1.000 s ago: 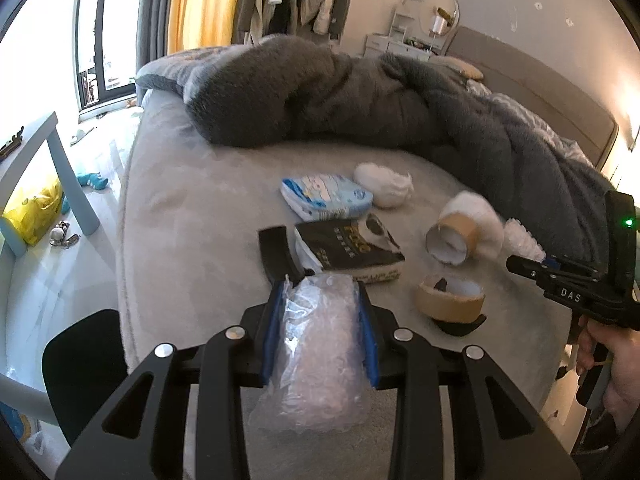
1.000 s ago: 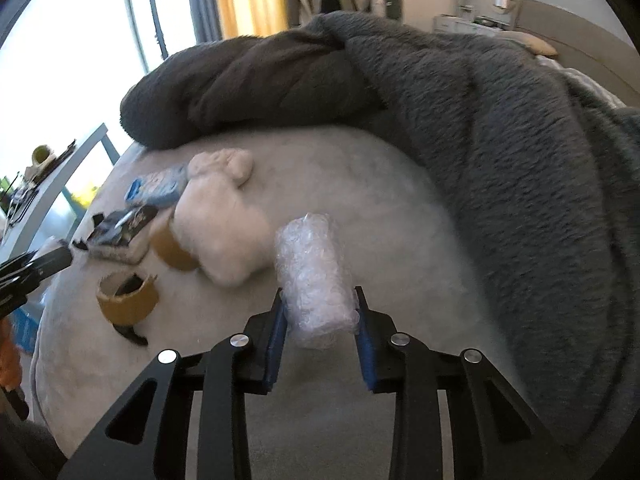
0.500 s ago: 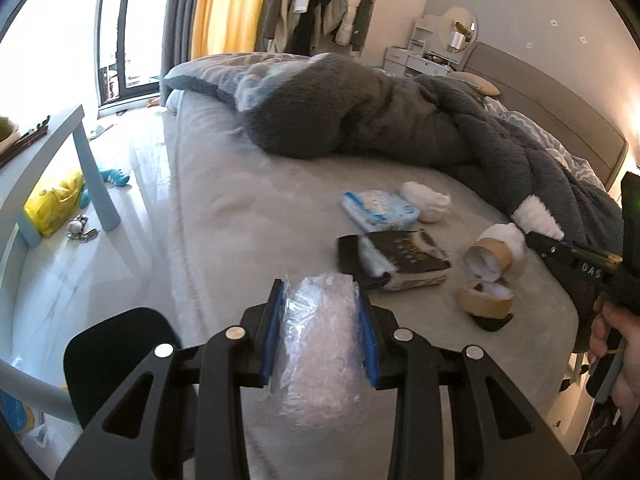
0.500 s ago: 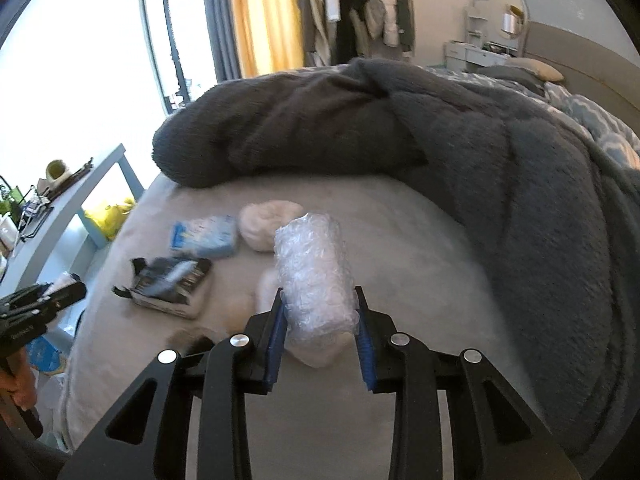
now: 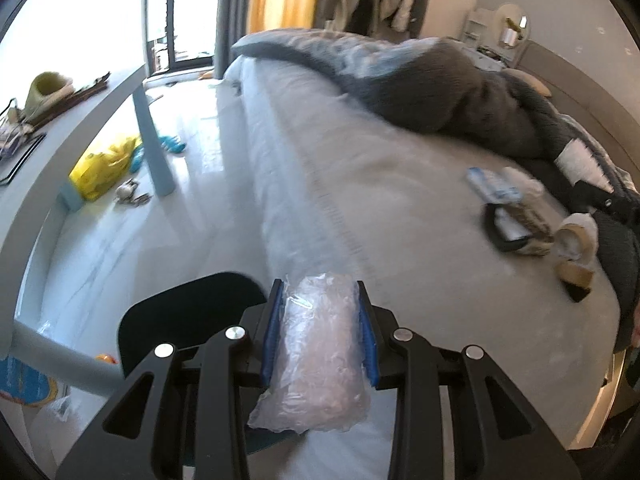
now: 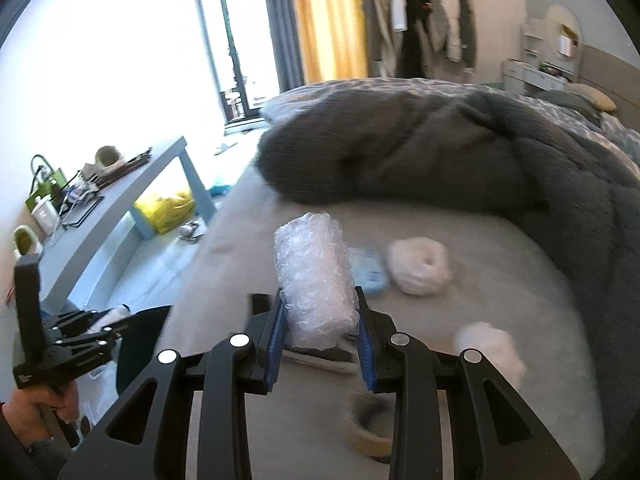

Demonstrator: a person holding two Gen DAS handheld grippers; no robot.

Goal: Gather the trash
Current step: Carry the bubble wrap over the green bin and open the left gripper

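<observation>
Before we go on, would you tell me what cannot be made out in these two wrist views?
- Black packet, left wrist view: motion blur makes its print unreadable.
- Tape roll, right wrist view: blurred and partly hidden behind the right gripper's fingers.
- Bubble wrap roll, right wrist view: its near end is hidden between the blue pads.
- Where the trash goes: no bin can be told; the dark round shape in the left wrist view is half hidden behind the left gripper.
</observation>
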